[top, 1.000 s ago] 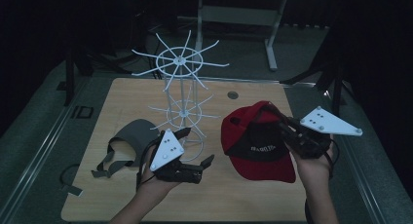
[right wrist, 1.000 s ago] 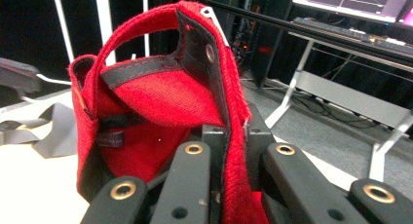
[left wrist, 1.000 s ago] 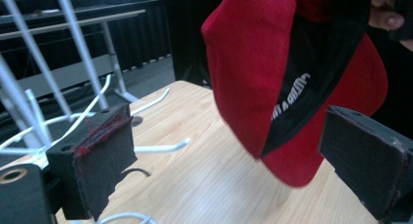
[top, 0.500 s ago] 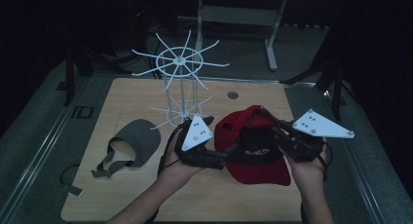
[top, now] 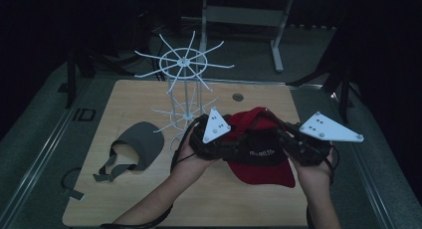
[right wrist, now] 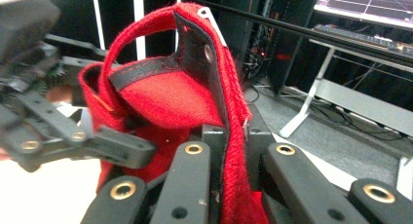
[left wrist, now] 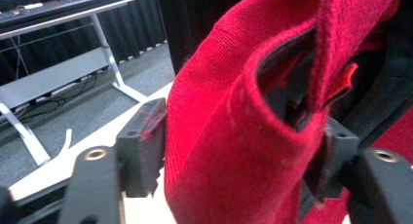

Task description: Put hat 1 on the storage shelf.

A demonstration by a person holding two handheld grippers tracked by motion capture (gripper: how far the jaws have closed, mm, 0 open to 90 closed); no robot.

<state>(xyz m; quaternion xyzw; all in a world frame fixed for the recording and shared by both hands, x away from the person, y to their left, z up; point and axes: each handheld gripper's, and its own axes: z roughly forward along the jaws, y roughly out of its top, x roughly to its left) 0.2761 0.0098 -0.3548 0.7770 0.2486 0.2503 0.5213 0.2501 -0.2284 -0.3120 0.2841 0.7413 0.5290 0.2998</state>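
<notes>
A red cap (top: pixel 259 162) is held up over the wooden table (top: pixel 149 199) between both hands. My right gripper (top: pixel 279 135) is shut on it; in the right gripper view its jaws (right wrist: pixel 229 136) pinch the cap's (right wrist: pixel 165 97) rim and black sweatband. My left gripper (top: pixel 238 145) reaches the cap from the left. Its jaws have just been closing. In the left gripper view a loose fold of the cap (left wrist: pixel 234 136) sits between them (left wrist: pixel 238 160). The pads (left wrist: pixel 141 146) stand at the cloth without squeezing it.
A white wire rack (top: pixel 184 84) with spoke arms stands behind the left hand. A grey cap (top: pixel 137 147) lies on the table's left part. A round grommet (top: pixel 237 96) sits near the far edge. Metal desk legs stand beyond the table.
My left gripper has moved right and up from the table's middle to the cap, and its jaws have narrowed around the cloth. The right gripper keeps holding the cap, shifted slightly.
</notes>
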